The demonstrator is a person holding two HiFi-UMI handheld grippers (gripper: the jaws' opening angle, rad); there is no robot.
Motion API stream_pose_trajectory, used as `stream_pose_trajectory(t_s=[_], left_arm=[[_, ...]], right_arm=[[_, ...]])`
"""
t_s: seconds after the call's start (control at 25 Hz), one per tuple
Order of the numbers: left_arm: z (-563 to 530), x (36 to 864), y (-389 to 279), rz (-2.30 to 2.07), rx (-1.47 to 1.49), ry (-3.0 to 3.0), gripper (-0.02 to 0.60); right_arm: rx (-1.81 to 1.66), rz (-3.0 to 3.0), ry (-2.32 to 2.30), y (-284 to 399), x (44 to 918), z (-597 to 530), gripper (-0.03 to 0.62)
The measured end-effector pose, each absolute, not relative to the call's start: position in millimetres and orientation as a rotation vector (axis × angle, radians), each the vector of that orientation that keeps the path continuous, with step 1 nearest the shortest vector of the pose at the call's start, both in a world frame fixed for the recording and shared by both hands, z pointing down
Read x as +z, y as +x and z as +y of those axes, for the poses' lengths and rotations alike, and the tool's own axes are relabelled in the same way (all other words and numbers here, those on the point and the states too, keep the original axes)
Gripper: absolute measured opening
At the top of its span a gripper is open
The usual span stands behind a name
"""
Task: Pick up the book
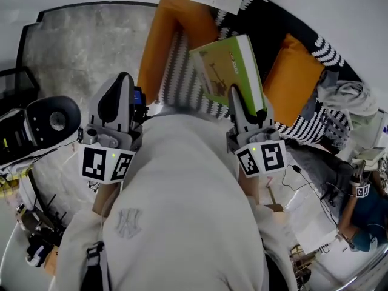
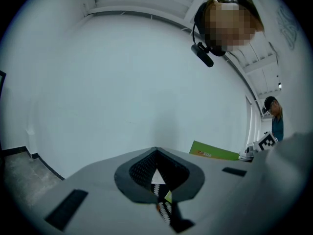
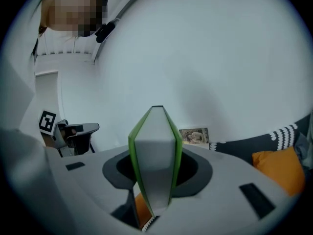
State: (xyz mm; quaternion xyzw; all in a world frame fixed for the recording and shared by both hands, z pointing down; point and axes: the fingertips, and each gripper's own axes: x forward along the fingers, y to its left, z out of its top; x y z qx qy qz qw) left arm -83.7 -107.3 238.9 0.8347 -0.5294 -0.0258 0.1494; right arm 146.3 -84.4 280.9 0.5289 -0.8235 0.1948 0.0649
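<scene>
White wall [image 2: 122, 72] closes round this room. Nearest, the left gripper [image 1: 124, 80] has its fingers [image 2: 139, 169] shut together, with nothing in them. The right gripper [image 1: 236, 96] has its fingers pinched on the green book [image 1: 233, 65] — it is up in the air, above the striped blanket [image 1: 182, 83] and orange cushion [image 1: 294, 80] further off.

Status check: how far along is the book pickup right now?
Done: the green book is up, only wall behind it in the right gripper view. In hand: the right gripper is shut on its covers, page edge toward the camera. Remaining: nothing of the lift itself, it seems; the left gripper is shut, empty.
</scene>
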Motion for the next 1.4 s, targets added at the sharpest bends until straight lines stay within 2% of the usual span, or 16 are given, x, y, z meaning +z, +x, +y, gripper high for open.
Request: stream_pose_trajectory(t_s=[0.52, 1.4], left_arm=[[-103.9, 212.0, -118.2, -1.666, -0.136, 2.371, 0.009], [-103.9, 218.6, -123.4, -1.649, -0.174, 2.376, 0.009]], right_arm=[[0.39, -2.467, 1.509, 133.7, 260.5, -67.8, 0.15], [0.424, -2.461, 1.479, 122.2, 275.0, -63.5, 0.15]])
